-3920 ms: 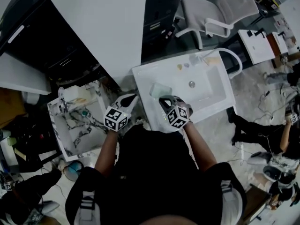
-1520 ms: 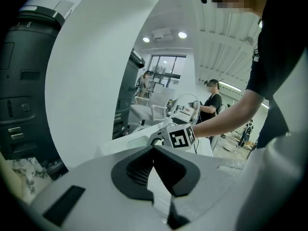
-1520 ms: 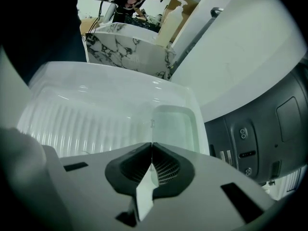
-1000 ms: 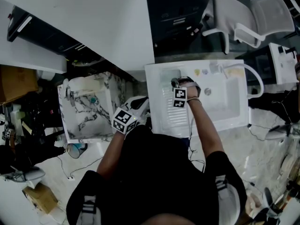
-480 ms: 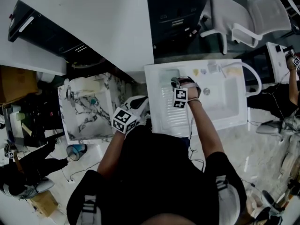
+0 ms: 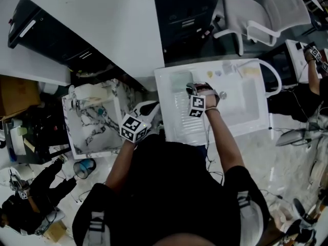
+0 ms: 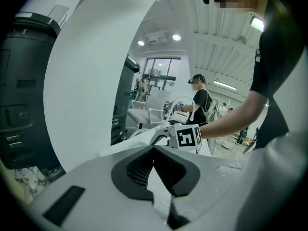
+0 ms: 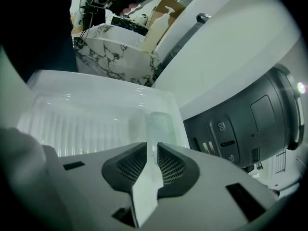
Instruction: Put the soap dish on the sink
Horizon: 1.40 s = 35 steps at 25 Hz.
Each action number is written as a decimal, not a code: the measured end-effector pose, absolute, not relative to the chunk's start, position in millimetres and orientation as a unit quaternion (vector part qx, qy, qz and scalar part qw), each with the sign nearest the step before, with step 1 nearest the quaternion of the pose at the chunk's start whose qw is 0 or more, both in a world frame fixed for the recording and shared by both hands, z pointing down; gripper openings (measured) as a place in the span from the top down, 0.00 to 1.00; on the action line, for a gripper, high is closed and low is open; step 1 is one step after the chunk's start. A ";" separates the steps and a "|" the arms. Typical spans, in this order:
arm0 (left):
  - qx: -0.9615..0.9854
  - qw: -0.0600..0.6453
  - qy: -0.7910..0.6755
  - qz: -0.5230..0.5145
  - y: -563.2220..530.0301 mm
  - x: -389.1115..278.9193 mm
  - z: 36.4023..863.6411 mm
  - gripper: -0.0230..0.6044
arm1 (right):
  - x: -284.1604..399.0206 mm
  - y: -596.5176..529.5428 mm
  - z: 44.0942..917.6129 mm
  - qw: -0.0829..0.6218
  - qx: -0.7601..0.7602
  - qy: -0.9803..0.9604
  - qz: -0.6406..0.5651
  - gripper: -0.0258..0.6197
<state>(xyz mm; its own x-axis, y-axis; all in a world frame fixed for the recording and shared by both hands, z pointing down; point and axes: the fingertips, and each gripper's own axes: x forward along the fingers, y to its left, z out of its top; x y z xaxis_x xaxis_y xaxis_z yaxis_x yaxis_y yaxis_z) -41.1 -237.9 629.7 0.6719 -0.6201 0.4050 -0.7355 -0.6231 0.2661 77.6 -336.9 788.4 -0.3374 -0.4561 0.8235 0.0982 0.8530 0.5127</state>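
Carried up from the front edge, the soap dish now lies at the back left corner of the sink, its rim pinched straight ahead in your right tongs, while your left tongs, clenched on nothing, hang well apart.

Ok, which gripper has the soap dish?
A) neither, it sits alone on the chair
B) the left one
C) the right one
C: the right gripper has its jaws closed on the rim of the soap dish at the white sink; the left gripper is shut on nothing.
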 end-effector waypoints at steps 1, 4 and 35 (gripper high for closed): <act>0.891 0.207 -0.379 0.139 -237.0 -40.4 629.0 0.96 | 78.5 -335.4 786.0 0.560 0.122 -0.783 -0.241 0.87; 0.894 0.204 -0.375 0.139 -234.0 -37.7 627.2 0.96 | 81.6 -330.8 775.9 0.539 0.153 -0.799 -0.218 0.92; 0.920 0.186 -0.314 0.138 -219.4 -22.5 619.7 0.96 | 115.0 -240.2 705.5 0.362 0.338 -0.869 0.026 0.97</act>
<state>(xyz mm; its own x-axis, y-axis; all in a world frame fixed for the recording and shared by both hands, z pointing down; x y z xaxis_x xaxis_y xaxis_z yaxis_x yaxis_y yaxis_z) -22.5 -219.4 619.7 0.7641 -0.5274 0.3715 -0.6304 -0.7327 0.2564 115.0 -240.2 705.5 -0.5101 -0.5681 0.6458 -0.6063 0.7701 0.1985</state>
